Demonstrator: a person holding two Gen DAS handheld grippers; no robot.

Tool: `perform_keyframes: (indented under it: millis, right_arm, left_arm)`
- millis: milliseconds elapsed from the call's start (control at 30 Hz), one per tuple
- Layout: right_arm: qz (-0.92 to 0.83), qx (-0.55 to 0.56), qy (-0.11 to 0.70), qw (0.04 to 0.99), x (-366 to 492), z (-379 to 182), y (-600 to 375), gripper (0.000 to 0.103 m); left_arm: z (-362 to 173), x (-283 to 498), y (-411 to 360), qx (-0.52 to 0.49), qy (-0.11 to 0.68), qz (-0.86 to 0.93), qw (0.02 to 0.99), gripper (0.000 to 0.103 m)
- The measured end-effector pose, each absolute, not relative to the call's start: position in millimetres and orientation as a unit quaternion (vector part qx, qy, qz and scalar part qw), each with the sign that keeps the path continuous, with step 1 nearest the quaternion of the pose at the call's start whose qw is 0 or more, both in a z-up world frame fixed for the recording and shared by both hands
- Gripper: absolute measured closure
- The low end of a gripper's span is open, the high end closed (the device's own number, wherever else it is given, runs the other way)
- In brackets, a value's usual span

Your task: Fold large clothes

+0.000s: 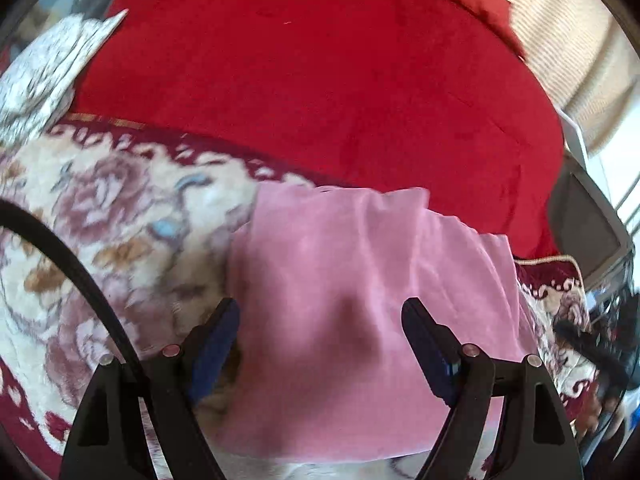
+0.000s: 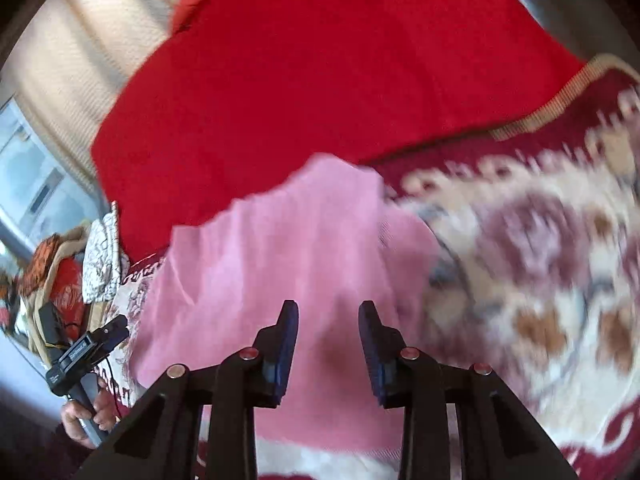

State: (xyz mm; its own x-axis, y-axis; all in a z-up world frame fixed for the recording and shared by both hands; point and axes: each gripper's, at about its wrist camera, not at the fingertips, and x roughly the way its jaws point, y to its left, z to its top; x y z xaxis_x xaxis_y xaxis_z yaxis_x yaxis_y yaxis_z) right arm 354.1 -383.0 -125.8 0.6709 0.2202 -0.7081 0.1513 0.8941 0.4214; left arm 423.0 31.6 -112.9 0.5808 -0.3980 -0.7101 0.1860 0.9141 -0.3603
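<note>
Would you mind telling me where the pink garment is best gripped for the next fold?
Probably at the far edge of the pink garment, where it overlaps the red blanket. That edge looks raised and rumpled, so the open left gripper could come over from the near side and pinch it.

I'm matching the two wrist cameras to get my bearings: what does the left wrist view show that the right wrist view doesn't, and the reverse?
Only the left wrist view shows the left gripper, jaws wide open over the pink garment, and a black cable.

Only the right wrist view shows the right gripper, jaws open but narrower, a hand holding a handle, and a black device.

Both show the pink garment, the red cloth and the floral blanket.
</note>
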Motion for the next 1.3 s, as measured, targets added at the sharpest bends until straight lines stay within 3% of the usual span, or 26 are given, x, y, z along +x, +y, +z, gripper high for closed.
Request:
perform_keyframes:
  millis: [233,300,333,433,500,633,800,900,967,1300]
  right_arm:
    - [0.0,0.194,0.433,0.88,426.7,-151.1,-362.3,0.068]
    - [-0.024,0.215,0.474,0.854,447.8,-185.6,-371.0,0.058]
    - [-0.015,0.226,0.482,0.846,452.9,-196.3,-369.5,0.058]
    - [-0.008,0.236,0.467,0.852,444.0,-192.9,-373.2,0.057]
    - [0.0,0.234,0.463,0.855,431.7,-183.5,-373.6,0.051]
    - [0.019,0.251,0.43,0.867,392.5,-157.5,-373.7,0.05]
    - [0.062,0.25,0.382,0.887,344.7,-143.3,-353.4,0.05]
    - [0.049,0.248,0.436,0.864,349.2,-173.9,-337.6,0.05]
    - [0.047,0.26,0.427,0.865,353.6,-188.8,-338.6,0.05]
    - [0.022,0.251,0.459,0.852,345.2,-170.1,-333.8,0.05]
  left_arm:
    - [-147.1,450.1,1.2,-0.042,0.474,-0.095,0.874,0.02]
    - [-175.3,463.4,2.1,-0.028,0.513,-0.072,0.855,0.011]
    - [-179.6,465.0,4.4,-0.038,0.511,-0.072,0.855,0.008]
    - [-173.0,462.3,1.7,-0.023,0.505,-0.072,0.86,0.009]
    - [-167.7,457.9,4.4,-0.023,0.503,-0.074,0.861,0.009]
    - [-150.0,431.4,19.6,-0.053,0.48,-0.087,0.871,0.009]
    - [-150.3,403.8,30.7,-0.02,0.461,-0.038,0.886,0.009]
    - [-169.8,404.5,38.8,-0.052,0.478,-0.035,0.876,0.003]
    - [-170.3,407.6,31.9,-0.027,0.482,-0.028,0.875,0.002]
    - [-131.7,379.0,1.0,0.021,0.504,-0.007,0.863,0.003]
